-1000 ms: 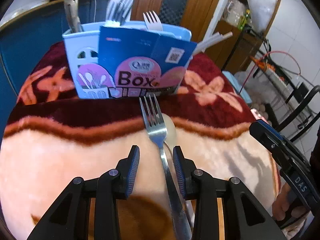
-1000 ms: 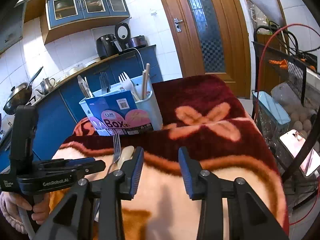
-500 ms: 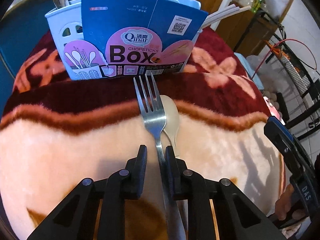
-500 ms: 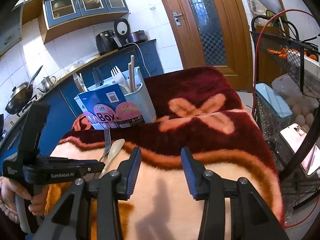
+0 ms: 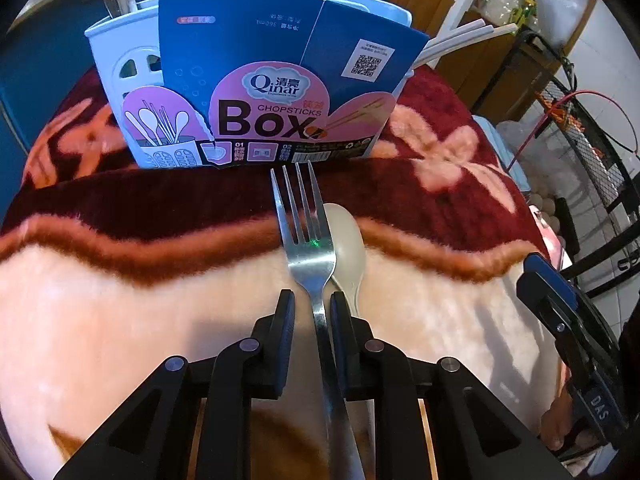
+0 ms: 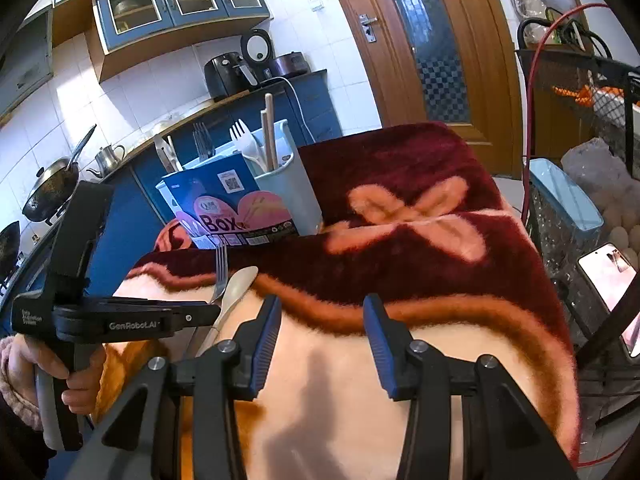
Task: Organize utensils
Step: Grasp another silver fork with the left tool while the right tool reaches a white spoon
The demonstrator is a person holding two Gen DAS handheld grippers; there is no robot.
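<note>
A metal fork [image 5: 310, 240] lies on the blanket with a pale spoon [image 5: 348, 248] just to its right. My left gripper [image 5: 311, 314] is shut on the fork's handle, tines pointing at the light blue utensil holder [image 5: 120, 68] with its blue "Chopsticks Box" card [image 5: 272, 80]. The holder has forks, a white plastic fork and chopsticks in it. In the right wrist view the fork [image 6: 219, 276], spoon [image 6: 236, 290] and holder [image 6: 288, 188] show at left. My right gripper [image 6: 320, 340] is open and empty above the blanket, right of the left gripper [image 6: 200, 314].
A maroon and peach flowered blanket [image 6: 420, 280] covers the table. A blue kitchen counter [image 6: 312, 96] with appliances stands behind the holder. Wire racks [image 6: 580, 80] and a phone [image 6: 608, 276] are off the table's right edge.
My left gripper has closed from open onto the fork's handle and moved closer to the holder. The right gripper has stayed open and drifted slightly.
</note>
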